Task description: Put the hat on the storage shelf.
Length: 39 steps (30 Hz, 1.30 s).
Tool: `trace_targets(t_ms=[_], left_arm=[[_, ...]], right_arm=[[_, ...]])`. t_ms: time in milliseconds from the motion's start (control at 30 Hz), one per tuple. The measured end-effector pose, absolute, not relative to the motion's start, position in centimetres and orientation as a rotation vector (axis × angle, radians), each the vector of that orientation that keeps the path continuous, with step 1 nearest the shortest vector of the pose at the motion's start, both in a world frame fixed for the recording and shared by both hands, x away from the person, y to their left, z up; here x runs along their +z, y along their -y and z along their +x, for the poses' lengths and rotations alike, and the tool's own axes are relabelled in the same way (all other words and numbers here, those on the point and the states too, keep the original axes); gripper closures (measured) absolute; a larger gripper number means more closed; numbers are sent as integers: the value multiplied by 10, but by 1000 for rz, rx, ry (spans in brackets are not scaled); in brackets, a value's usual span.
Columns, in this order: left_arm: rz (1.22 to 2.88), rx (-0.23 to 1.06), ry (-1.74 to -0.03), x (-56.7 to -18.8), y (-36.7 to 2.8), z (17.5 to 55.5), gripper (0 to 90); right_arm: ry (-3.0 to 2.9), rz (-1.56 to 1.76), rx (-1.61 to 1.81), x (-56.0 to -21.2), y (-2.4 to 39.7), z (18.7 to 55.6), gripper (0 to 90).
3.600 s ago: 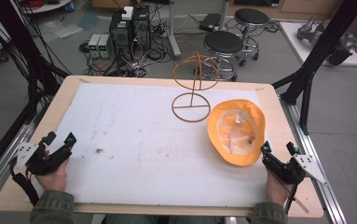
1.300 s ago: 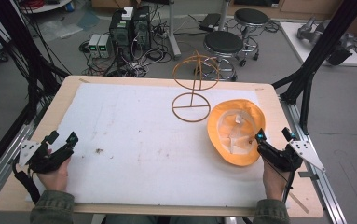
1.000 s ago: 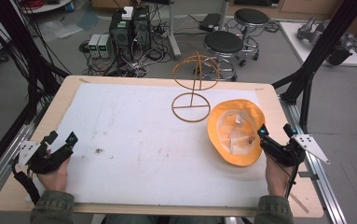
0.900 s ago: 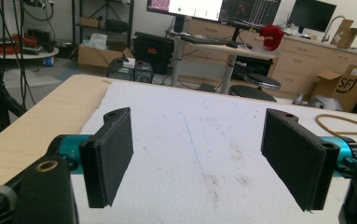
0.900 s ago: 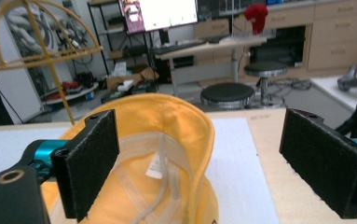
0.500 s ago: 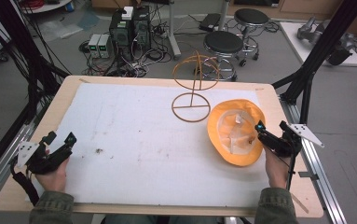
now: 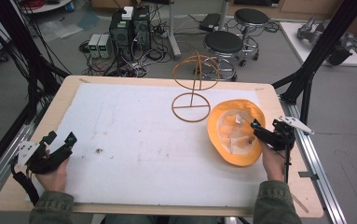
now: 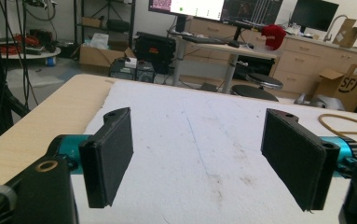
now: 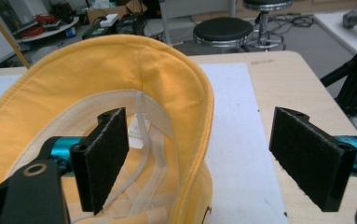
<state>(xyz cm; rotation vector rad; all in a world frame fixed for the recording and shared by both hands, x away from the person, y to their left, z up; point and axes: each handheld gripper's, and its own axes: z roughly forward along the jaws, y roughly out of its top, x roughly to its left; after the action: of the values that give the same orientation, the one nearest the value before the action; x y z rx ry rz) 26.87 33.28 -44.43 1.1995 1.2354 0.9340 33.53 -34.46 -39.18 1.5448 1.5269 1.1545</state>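
I am bringing my right gripper (image 7: pixel 260 130) forward from the table's near right edge, and now its jaws are standing wide apart astride the raised brim of the upturned yellow cloth bucket hat (image 9: pixel 120 84), one pad inside against the pale lining, gripping nothing. The hat is lying unmoved on the white foam mat (image 7: pixel 134 135), beside the tan wire hat stand (image 7: pixel 192 88). My left gripper (image 8: pixel 199 154) is resting wide open, empty, unshifted at the mat's near left.
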Motion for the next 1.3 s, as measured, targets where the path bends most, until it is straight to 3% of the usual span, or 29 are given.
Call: trace_targets(t_ms=[367, 467, 633, 867, 900, 933, 1033, 1300], left_arm=[[1200, 941, -1215, -443, -330, 268, 255], [1198, 944, -1214, -443, -330, 267, 256], [1198, 934, -1214, -443, -330, 268, 256], [1203, 932, -1211, -443, -329, 268, 256], [1203, 932, -1211, -443, -329, 268, 256], [1203, 931, -1211, -443, -329, 268, 256], [1203, 931, -1210, -443, -329, 268, 256], [1204, 929, -1208, -443, -328, 268, 257]], right_arm=[[-1597, 1611, 1178, -397, 346, 341, 280], [-1586, 1656, 1192, -399, 347, 343, 354], [-1551, 1696, 1206, -400, 347, 344, 400], [-1546, 1682, 1182, -399, 344, 341, 586], [-1556, 1675, 1177, -399, 343, 340, 634], [-1576, 1643, 1168, -398, 341, 339, 762], [-1565, 1620, 1156, -398, 339, 336, 835], [-1556, 1569, 1218, -394, 337, 331, 865]])
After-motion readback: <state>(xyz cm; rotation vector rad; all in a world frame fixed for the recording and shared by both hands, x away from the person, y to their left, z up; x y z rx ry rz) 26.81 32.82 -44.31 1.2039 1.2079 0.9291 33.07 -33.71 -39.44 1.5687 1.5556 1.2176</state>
